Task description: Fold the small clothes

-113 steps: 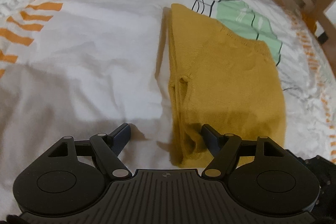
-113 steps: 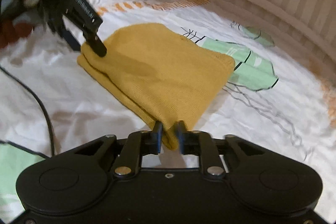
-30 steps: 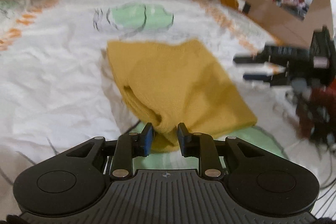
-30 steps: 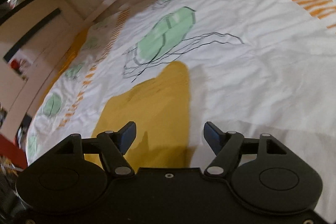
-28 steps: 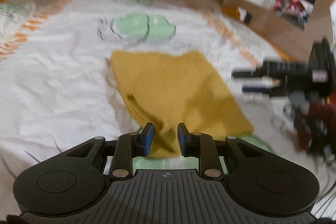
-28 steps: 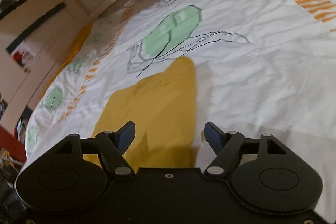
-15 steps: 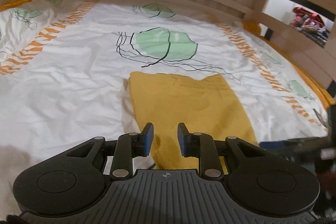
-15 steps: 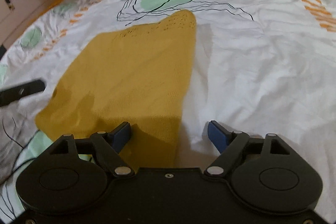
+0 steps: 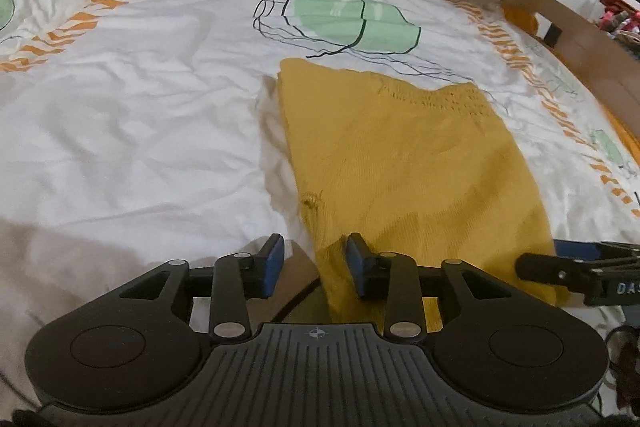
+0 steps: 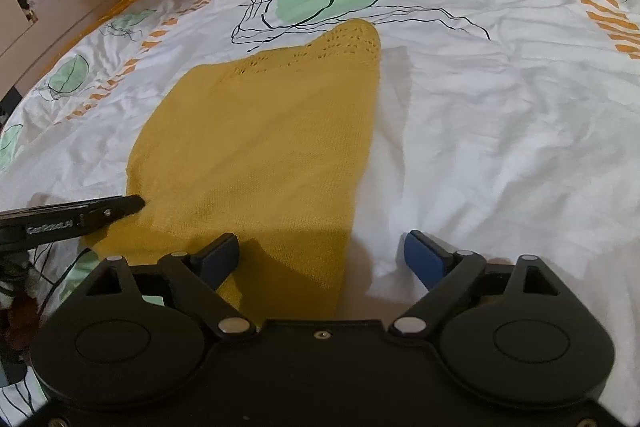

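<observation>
The mustard knit garment (image 9: 404, 163) is lying flat, already folded into a rough rectangle, on the printed white bedsheet (image 9: 132, 115), well in from the bed's edges. The next fold is probably bringing the near edge over to the far lacy edge, so I'd be taking both near corners at the same depth, pinching all the layers together and lifting evenly so nothing is skewing. The left gripper (image 9: 316, 263) is sitting at the near left corner, jaws partly spread, one finger resting on the knit, nothing pinched. The right gripper (image 10: 320, 259) is hovering at the near right corner, jaws spread wide and straddling the garment's side edge, gripping nothing.
</observation>
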`<state>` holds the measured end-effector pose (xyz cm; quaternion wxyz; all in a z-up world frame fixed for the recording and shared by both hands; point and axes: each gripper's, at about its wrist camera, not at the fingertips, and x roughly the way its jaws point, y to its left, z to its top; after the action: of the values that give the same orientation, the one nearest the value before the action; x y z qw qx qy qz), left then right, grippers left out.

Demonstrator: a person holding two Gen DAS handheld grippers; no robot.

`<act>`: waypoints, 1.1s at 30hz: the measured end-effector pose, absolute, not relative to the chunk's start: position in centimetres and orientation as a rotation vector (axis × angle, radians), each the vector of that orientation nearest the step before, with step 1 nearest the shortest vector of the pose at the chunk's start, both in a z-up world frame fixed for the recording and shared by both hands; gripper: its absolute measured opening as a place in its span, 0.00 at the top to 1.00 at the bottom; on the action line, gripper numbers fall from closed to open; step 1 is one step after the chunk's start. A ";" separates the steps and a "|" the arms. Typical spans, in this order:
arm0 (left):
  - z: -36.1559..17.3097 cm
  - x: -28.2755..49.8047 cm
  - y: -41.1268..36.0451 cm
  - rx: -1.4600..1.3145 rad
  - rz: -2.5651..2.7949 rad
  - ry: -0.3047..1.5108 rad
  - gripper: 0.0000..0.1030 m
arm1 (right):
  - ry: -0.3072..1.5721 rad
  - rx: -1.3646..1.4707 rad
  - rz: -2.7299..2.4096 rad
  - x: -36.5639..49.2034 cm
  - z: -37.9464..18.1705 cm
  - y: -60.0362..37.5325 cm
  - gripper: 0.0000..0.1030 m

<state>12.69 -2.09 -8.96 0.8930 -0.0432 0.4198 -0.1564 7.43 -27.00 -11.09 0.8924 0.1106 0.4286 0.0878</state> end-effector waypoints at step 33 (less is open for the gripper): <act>-2.4 2.9 -2.8 -0.033 -0.166 0.671 0.55 | 0.580 0.238 0.091 -2.0 -5.3 -26.3 0.01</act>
<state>2.89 -2.84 -2.38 0.9408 -0.0164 0.3287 -0.0815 -2.00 -26.35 -5.34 0.9503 0.1168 0.2851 0.0450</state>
